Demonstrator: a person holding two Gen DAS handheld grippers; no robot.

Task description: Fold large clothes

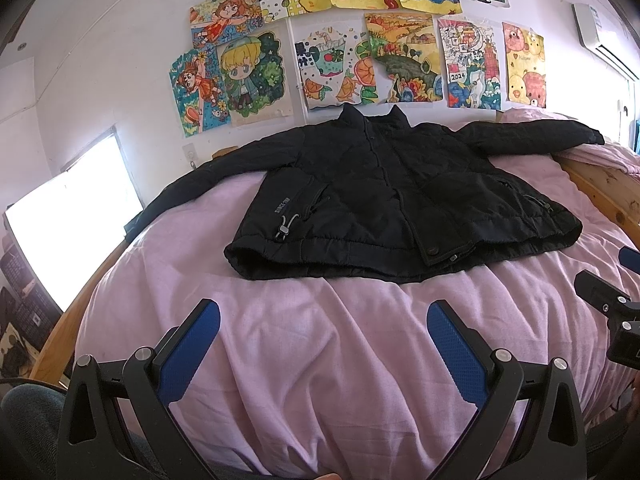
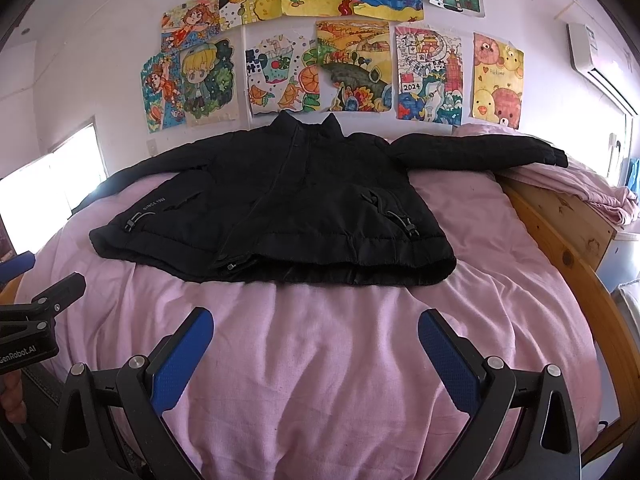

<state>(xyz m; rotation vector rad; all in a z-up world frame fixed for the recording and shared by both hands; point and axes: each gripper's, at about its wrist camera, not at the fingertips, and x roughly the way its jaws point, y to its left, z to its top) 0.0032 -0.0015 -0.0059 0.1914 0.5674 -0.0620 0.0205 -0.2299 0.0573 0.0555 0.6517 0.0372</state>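
A black quilted padded jacket [image 1: 384, 200] lies face up on a bed covered with a pink crumpled cotton sheet [image 1: 320, 360], collar toward the wall and hem toward the near edge, front closed. Both sleeves are stretched out sideways, one toward the bright window [image 1: 68, 232] and the other reaching to the pale wooden bed frame [image 2: 560, 220]; laid flat like this, the garment appears set out ready for a first fold, none being made as yet. The left gripper [image 1: 323, 356] hovers above bare sheet just short of the hem, its blue-padded jaws spread wide and holding nothing. The right gripper [image 2: 316, 360] hangs likewise beside it, jaws wide apart and empty, clear of the cloth. Held level and side by side, they seem placed to approach the jacket together. Children's coloured paper drawings [image 2: 352, 64] cover the wall behind the collar, and a white air conditioner [image 2: 596, 64] sits high to one side.
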